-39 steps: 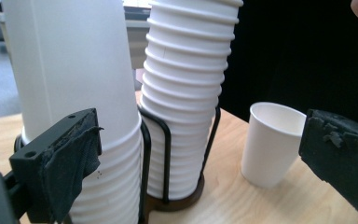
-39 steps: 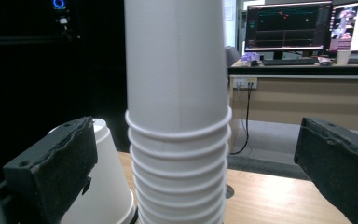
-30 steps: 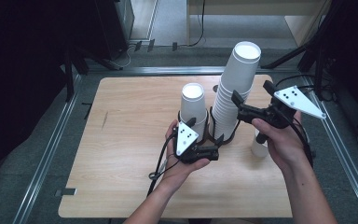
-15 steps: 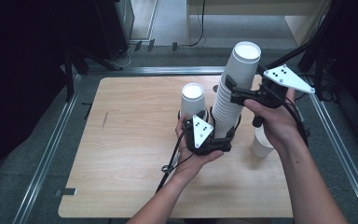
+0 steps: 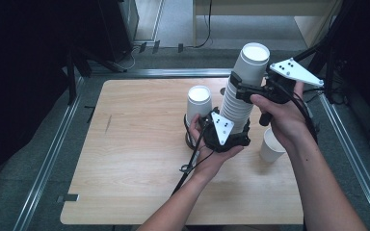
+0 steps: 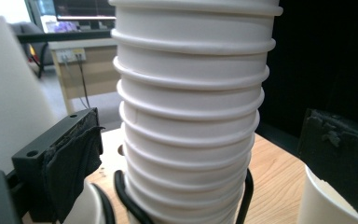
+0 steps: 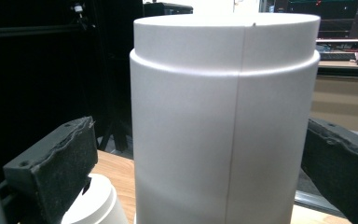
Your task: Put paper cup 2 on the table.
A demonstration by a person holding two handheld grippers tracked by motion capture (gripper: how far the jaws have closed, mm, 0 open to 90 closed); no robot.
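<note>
A tall stack of upside-down white paper cups point(image 5: 241, 96) stands mid-table. My left gripper point(image 5: 232, 131) is at the stack's foot. In the left gripper view the ribbed stack point(image 6: 191, 121) sits between its pads point(image 6: 72, 156) with a gap on each side, so it is open. My right gripper point(image 5: 246, 87) is up at the top cup point(image 7: 223, 121). Its jaws have just been closing with that cup between them. The left pad point(image 7: 58, 163) still stands clear of the cup wall.
A shorter upside-down cup point(image 5: 198, 108) stands just left of the stack. An upright single cup point(image 5: 271, 145) sits to the right, under my right forearm. The wooden table point(image 5: 135, 159) has bare room at left and front. Metal rails point(image 5: 48, 159) border it.
My left gripper slid right from the short cup to the foot of the tall stack. My right gripper rose and moved in toward the stack's top cup.
</note>
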